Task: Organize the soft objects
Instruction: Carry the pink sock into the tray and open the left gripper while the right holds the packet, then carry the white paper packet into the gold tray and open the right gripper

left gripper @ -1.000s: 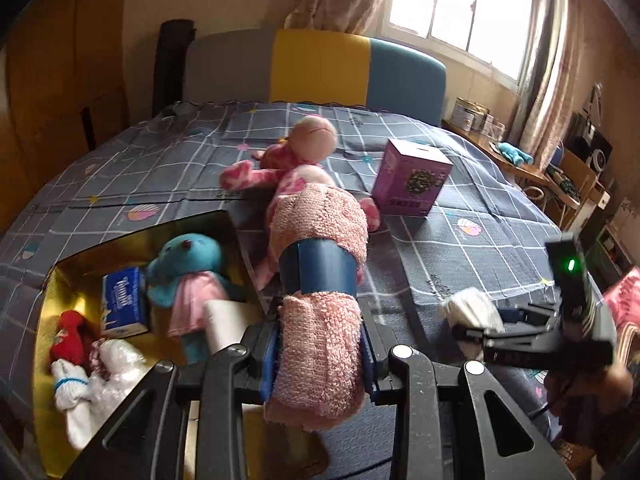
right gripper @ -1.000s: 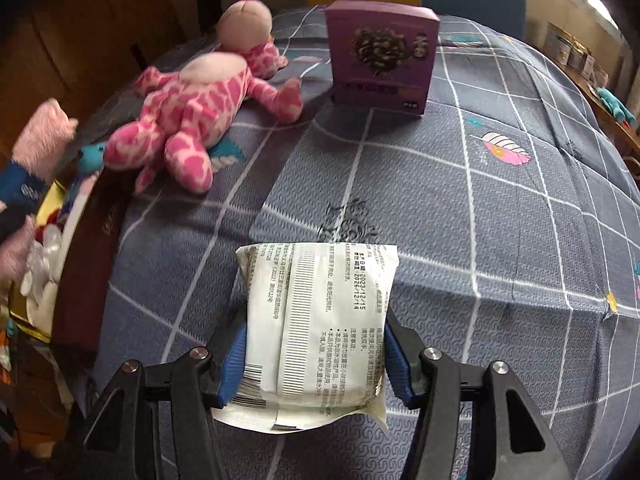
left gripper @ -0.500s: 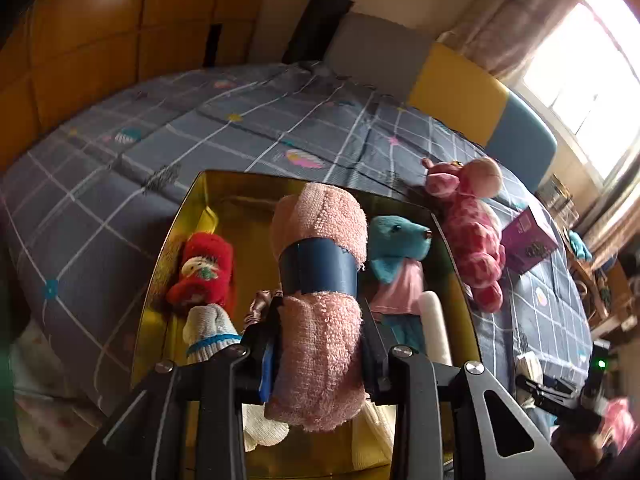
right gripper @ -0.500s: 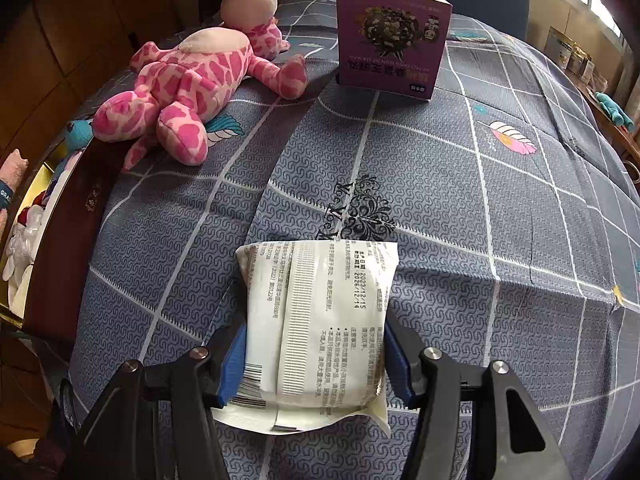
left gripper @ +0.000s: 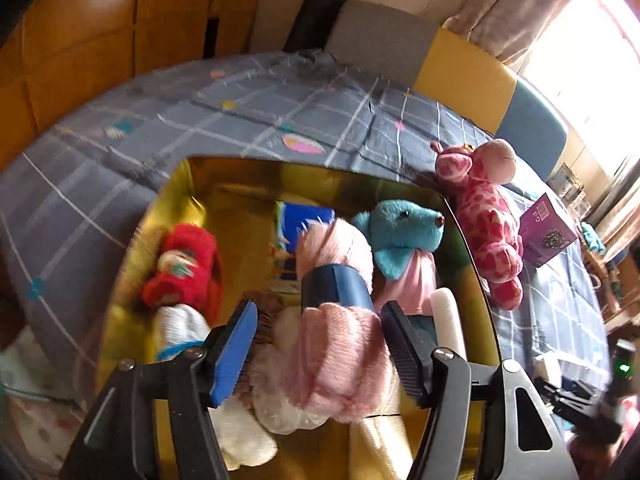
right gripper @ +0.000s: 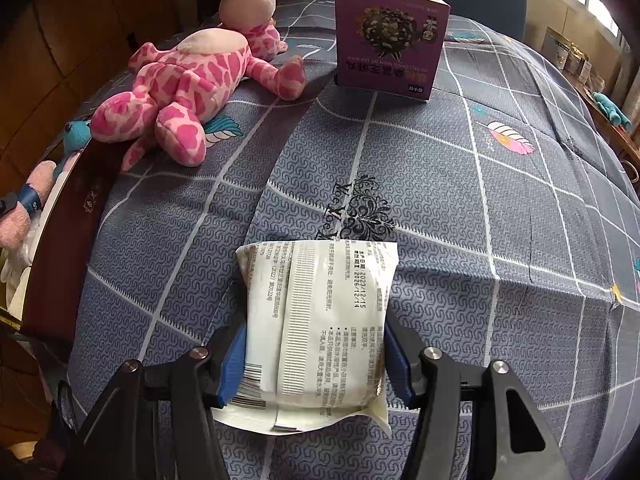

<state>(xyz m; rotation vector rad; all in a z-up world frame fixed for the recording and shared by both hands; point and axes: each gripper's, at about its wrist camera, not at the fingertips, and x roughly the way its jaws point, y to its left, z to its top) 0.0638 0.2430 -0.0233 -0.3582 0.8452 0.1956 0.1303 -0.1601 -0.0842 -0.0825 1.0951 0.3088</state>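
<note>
- The pink towel roll (left gripper: 340,344) with its blue band lay between the spread-wide jaws of the left gripper (left gripper: 320,356), inside the gold box (left gripper: 176,188).
- A teal plush (left gripper: 404,236) and red sock (left gripper: 188,264) lay beside it.
- The right gripper (right gripper: 316,356) clamped a white packet (right gripper: 320,320) above the bed (right gripper: 500,200), well apart from the pink giraffe (right gripper: 192,80) and purple carton (right gripper: 390,40).

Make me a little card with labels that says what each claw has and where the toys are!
left claw: open, over the gold box
pink rolled towel: between its fingers, apparently let go
right claw: shut on white packet
in the box: blue teddy, red sock toy
on the bed: pink giraffe, purple box
</note>
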